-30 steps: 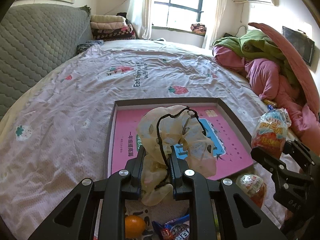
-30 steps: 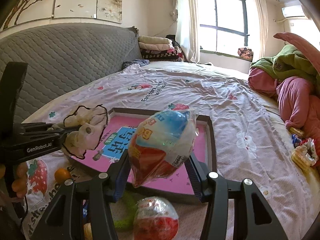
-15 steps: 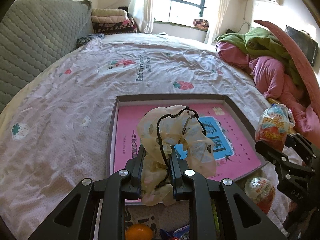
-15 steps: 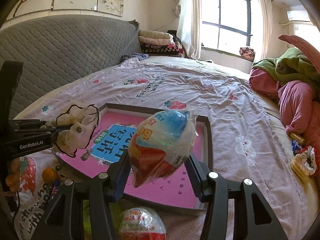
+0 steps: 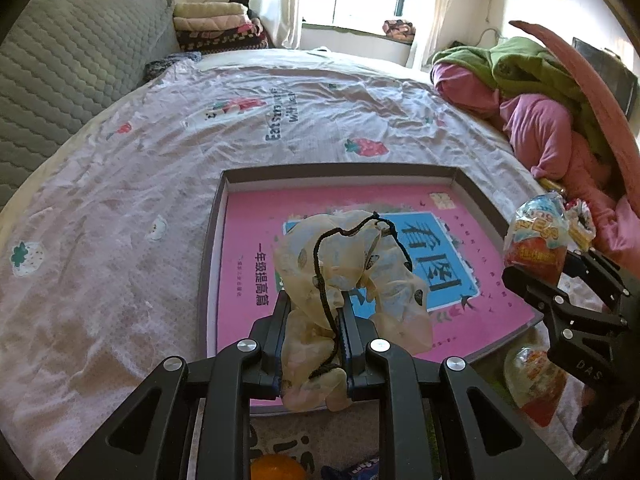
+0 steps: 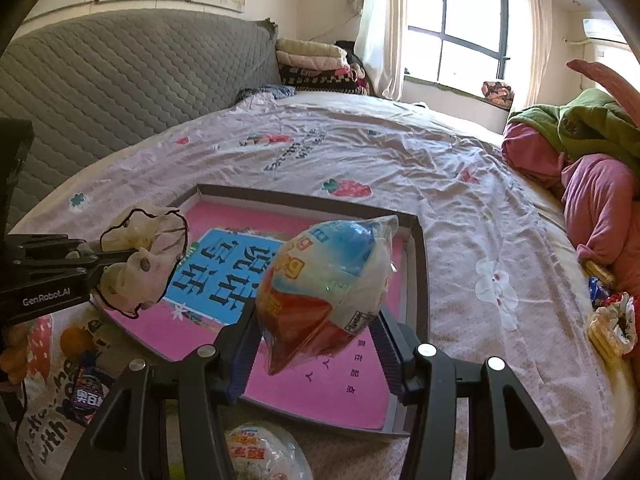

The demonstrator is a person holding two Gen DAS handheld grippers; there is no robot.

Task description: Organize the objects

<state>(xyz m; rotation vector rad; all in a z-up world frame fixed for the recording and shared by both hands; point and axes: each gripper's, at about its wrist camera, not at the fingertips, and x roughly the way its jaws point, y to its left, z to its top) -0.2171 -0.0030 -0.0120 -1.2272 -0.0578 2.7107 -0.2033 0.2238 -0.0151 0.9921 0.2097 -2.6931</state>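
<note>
A cream fabric scrunchie with black cord (image 5: 352,264) is pinched in my left gripper (image 5: 314,320), which hovers over the near edge of a shallow grey tray (image 5: 340,170) lined with a pink book cover. My right gripper (image 6: 316,316) is shut on an egg-shaped snack packet (image 6: 324,276), red, blue and white in clear wrap, above the tray's near right part (image 6: 420,264). In the right wrist view the left gripper (image 6: 120,258) and the scrunchie (image 6: 148,252) are at the left. The left wrist view shows the right gripper (image 5: 538,268) and the packet (image 5: 536,232) at the right.
A second egg packet (image 6: 264,452) lies on the bed in front of the tray, with an orange (image 6: 76,338) and a blue snack pack (image 6: 86,396) nearby. More snacks (image 6: 612,320) lie at the right. Pink and green bedding (image 5: 540,120) is piled far right; a grey headboard (image 6: 120,72) stands left.
Both grippers have moved forward and down over the tray with their loads. The tray looks nearer and larger, and neither grip has changed.
</note>
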